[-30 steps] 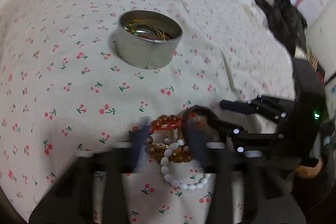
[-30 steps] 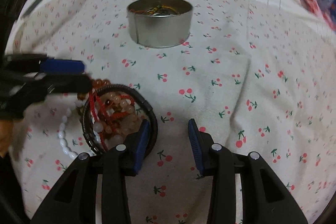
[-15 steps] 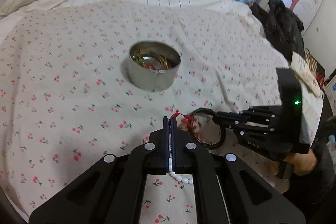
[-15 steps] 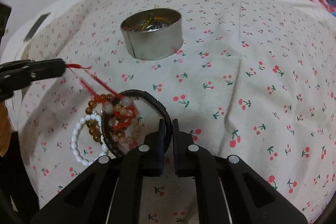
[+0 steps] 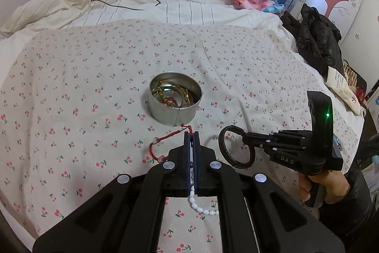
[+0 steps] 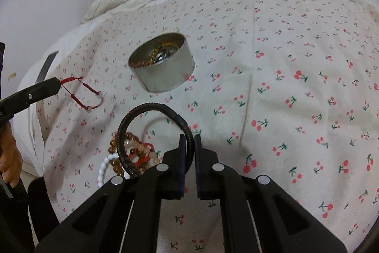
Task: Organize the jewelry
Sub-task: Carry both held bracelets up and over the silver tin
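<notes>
A round metal tin with thin bangles and cords inside stands on the cherry-print sheet. My left gripper is shut on a red cord bracelet, which dangles above the sheet to the tin's near side. My right gripper is shut on a black braided bracelet, held up as a loop. Under that loop a pile of amber and pink bead bracelets lies on the sheet with a white bead bracelet.
A crumpled striped duvet with a black cable lies behind the tin. Black clothing is heaped at the bed's right side. A flat dark object lies near the bed's left edge. A hand grips the right tool.
Both grippers went from open to shut and rose. The left one pulled the red cord bracelet out of the pile; the right one lifted the black braided bracelet off it.
</notes>
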`<state>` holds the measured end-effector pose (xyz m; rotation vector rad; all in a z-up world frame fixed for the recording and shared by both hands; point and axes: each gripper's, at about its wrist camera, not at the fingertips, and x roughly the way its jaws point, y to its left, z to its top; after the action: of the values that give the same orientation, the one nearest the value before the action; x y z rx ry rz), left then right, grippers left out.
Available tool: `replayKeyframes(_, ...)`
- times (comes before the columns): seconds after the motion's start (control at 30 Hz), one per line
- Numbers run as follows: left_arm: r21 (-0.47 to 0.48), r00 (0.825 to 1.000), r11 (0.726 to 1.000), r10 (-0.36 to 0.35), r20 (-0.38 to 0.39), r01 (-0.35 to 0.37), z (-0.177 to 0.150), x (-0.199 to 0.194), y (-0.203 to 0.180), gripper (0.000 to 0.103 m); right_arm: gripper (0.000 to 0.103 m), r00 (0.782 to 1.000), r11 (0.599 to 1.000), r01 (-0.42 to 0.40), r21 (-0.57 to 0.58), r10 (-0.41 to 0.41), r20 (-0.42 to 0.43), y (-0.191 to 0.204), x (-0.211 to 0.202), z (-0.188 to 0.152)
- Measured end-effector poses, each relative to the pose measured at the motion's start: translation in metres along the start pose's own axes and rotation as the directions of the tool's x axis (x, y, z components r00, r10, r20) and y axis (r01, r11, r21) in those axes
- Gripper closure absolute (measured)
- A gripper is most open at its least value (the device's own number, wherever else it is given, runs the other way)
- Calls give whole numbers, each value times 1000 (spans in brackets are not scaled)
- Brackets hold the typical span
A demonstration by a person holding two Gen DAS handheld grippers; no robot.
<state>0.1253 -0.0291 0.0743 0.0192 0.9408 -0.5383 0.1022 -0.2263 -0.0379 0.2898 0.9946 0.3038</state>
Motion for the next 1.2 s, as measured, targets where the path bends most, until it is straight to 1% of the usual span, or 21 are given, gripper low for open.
replayKeyframes(0.17,21,1000,1000,-4,16,4,16,-4,-5,102,96,999,999,-16,35,14,38,-6,-8,7)
replayKeyframes(0.37,50,999,999,10,34,-12,35,-3,-13,101,96,996,998,-29,56,24,91,-10,-17,17)
replayKeyframes(0.67,50,999,999,9,43,-11,51,15,-16,101,95,990,999,-18,50,11,140,-9,-22,37)
replayKeyframes(0.87,43,998,999,14,63,-17,57,25,-12,101,95,989,999,-13,41,7,144,-8,-15,47)
replayKeyframes(1.07,38,996,999,19,87,-23,61,31,-9,101,95,990,999,-2,34,-3,143,-7,-10,48)
replayKeyframes(1.2,26,995,1000,1,96,-3,64,35,-5,101,95,989,999,6,34,-11,149,-7,-8,51)
